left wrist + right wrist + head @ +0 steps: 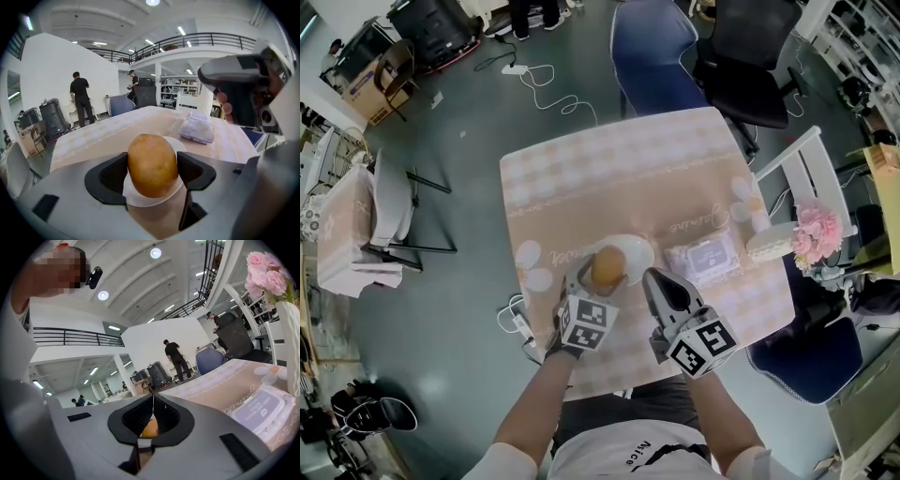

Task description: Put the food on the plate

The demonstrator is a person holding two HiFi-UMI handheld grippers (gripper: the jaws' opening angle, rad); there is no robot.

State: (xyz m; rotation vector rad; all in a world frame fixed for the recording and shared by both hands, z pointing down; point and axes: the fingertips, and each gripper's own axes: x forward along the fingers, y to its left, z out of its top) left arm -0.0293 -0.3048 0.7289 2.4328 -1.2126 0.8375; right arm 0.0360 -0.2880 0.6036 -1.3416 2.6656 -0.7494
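Note:
A brown potato is pinched between the two black pads of my left gripper. It hangs over the near left part of a white plate on the table; I cannot tell whether it touches the plate. My right gripper is just right of the plate, its jaws shut together with nothing between them. Through its gap a sliver of the potato shows. The right gripper's body also looms at the right of the left gripper view.
The table has a pale checked cloth. A pack of wet wipes lies right of the plate. Pink flowers stand at the right edge. Chairs ring the far side.

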